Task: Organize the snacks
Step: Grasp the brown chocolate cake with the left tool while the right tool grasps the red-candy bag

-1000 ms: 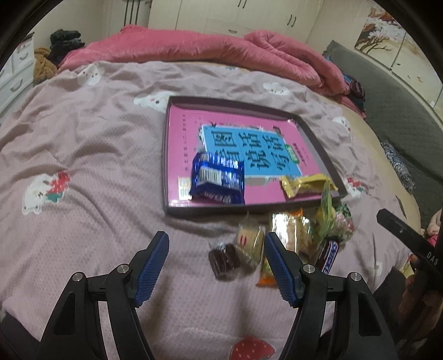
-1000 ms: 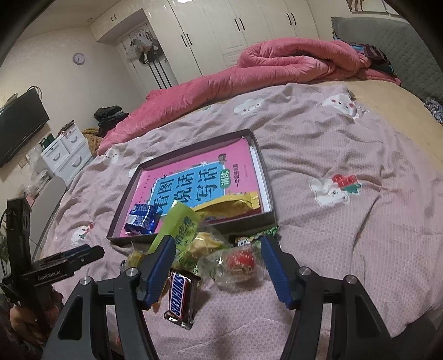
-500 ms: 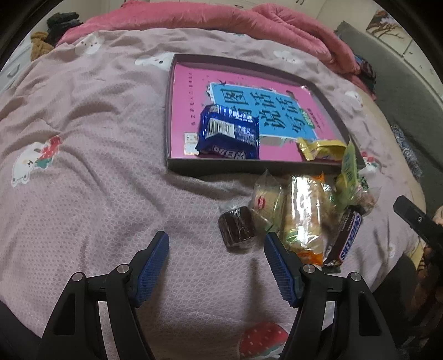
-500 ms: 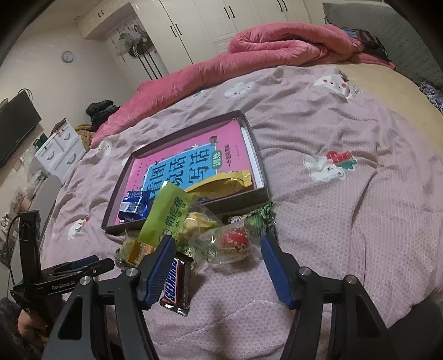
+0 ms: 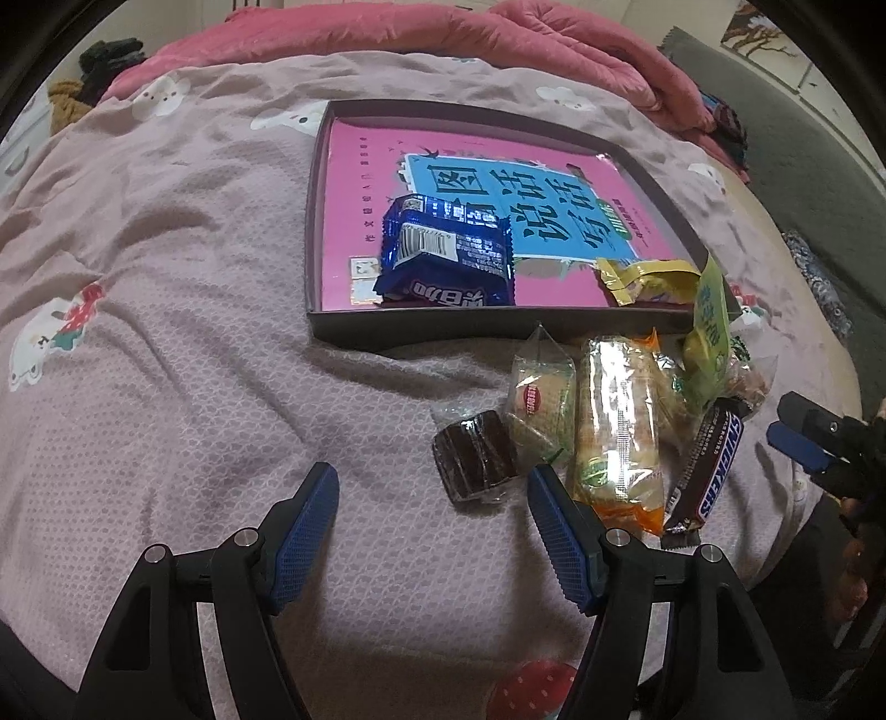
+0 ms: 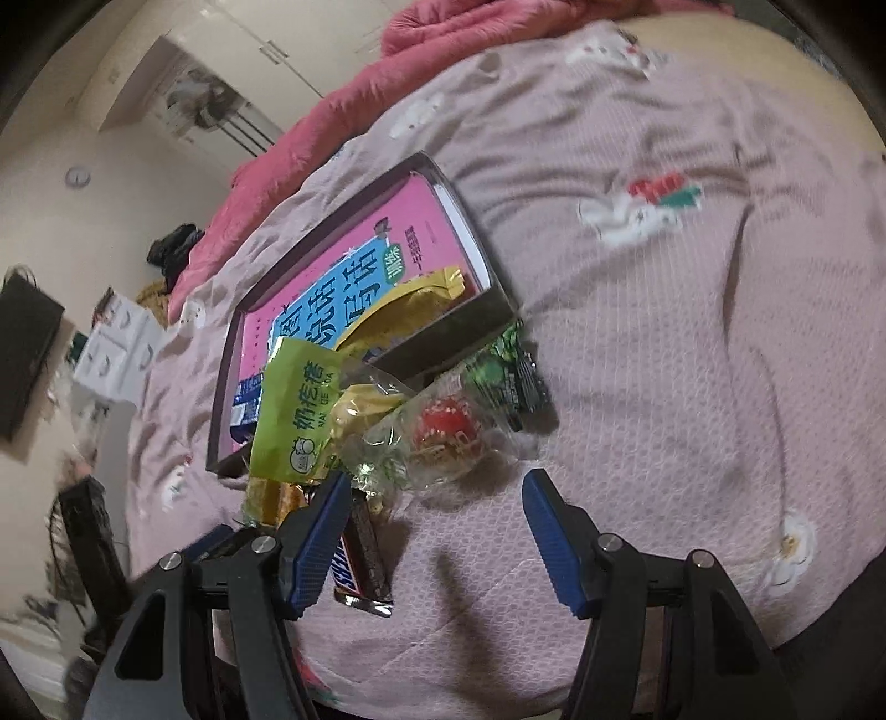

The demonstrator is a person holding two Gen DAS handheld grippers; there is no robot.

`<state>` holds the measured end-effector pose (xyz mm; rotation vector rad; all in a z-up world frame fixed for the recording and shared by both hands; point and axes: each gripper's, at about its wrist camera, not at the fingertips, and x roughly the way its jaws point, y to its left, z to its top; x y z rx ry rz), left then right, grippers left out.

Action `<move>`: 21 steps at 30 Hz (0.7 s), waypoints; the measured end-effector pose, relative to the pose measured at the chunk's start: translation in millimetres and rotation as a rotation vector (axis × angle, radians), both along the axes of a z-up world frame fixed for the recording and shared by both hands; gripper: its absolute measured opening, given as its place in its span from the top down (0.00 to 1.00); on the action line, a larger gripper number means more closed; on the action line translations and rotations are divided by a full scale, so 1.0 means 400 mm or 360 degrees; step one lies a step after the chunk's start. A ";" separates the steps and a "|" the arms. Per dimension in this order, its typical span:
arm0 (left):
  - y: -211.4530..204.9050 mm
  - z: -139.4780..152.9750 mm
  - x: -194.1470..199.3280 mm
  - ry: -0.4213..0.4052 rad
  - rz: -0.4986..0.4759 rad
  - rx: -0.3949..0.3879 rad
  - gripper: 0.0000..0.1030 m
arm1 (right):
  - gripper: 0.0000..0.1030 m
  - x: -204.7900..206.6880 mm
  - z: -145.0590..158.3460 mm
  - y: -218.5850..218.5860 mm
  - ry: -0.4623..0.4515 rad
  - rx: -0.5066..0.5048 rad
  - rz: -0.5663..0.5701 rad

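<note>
- Left wrist view: a bed under a mauve bedspread [image 5: 166, 343] printed with white animals fills the frame, with a pink quilt [image 5: 498, 39] bunched along the far edge.
- The left tongs [image 5: 432, 487] hang spread wide above the bedspread with nothing between the blue pads; the cloth between and to the left of them lies bare.
- Straight ahead of them sits a shallow dark tray [image 5: 421, 331] lined with a pink book cover; its near rim runs crosswise, just beyond the loose snacks.
- Inside the tray, a blue packet [image 5: 448, 260] lies near the front rim, and a yellow wrapper [image 5: 648, 279] sits in the front right corner.
- A brown cake in clear wrap [image 5: 476, 457] lies just ahead of the right pad; beside it to the right come a small round pastry [image 5: 537, 401], a long clear pack [image 5: 617, 432] and a Snickers bar [image 5: 711, 462], packed side by side.
- The right tongs [image 5: 803, 437] enter at the far right edge, past the Snickers.

- Right wrist view: blurred and tilted; wardrobes and a dresser stand beyond the bed.
- The right tongs [image 6: 437, 493] are also spread apart and hold nothing.
- A clear bag with a red sweet [image 6: 448, 432] lies just ahead, between the pads; a green packet [image 6: 299, 410] stands ahead-left, leaning over the pile.
- The Snickers bar [image 6: 360, 565] lies against the left pad; open bedspread stretches to the right.
</note>
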<state>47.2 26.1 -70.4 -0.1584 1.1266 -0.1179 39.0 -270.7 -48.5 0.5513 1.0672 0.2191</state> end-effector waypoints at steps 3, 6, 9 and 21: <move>-0.002 -0.001 0.002 -0.0012 -0.0008 -0.0005 0.30 | 0.38 0.011 -0.027 -0.013 0.0077 0.0166 -0.0060; -0.006 -0.001 0.003 -0.0028 -0.0021 -0.0014 0.30 | 0.38 0.020 -0.052 -0.025 0.0139 0.0286 -0.0125; -0.009 -0.002 0.005 -0.0032 -0.0030 -0.0019 0.32 | 0.38 0.033 -0.064 -0.036 0.0158 0.0364 -0.0186; 0.002 -0.010 0.015 -0.0028 -0.0027 -0.0079 0.47 | 0.54 0.087 -0.073 0.002 0.0102 0.0373 -0.0164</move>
